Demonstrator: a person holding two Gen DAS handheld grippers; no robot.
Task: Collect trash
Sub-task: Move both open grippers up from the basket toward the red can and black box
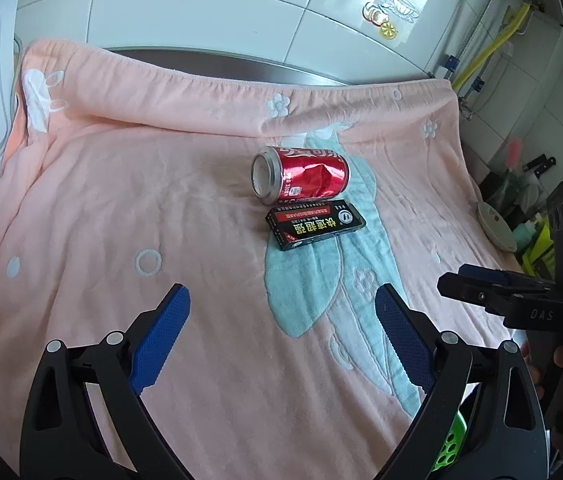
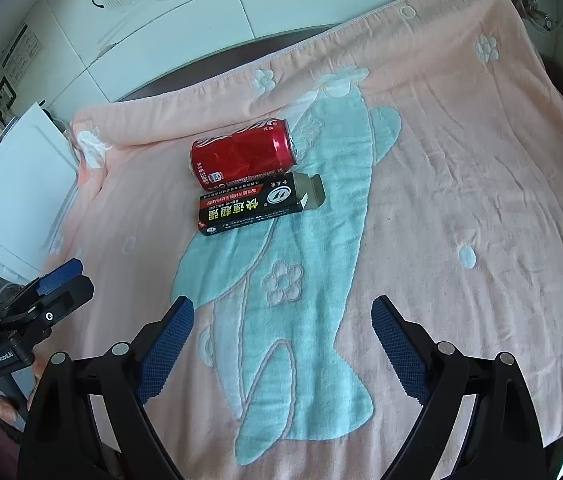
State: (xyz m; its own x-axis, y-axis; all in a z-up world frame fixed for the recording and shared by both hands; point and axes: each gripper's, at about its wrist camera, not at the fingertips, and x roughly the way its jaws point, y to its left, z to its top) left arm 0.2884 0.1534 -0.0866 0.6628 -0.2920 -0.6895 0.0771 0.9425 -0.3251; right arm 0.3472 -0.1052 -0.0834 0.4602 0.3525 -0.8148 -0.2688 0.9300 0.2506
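A pink towel point(image 1: 129, 208) with white flowers and a large pale-blue figure covered nearly the whole surface, wrinkled along its far edge, where a strip of grey metal point(image 1: 217, 62) showed from beneath. Behind it rose a wall of white tiles point(image 1: 201, 4) bearing printed cups and fruit slices, and a yellow pipe point(image 1: 493, 46) ran down the corner on the right of the left wrist view. A white panel point(image 2: 21, 196) stood beside the towel's edge, on the left of the right wrist view. Near the middle of the towel a dented red soda can point(image 1: 301, 174) lay on its side, and a small black carton point(image 1: 315, 224) with yellow lettering lay just beside it, touching or nearly so, one end flap open. The left hand-held gripper point(image 1: 281, 340) hung above the towel short of both, its blue pads spread wide with nothing between them. The right hand-held gripper point(image 2: 283, 350) was likewise released and empty, well apart from the can.
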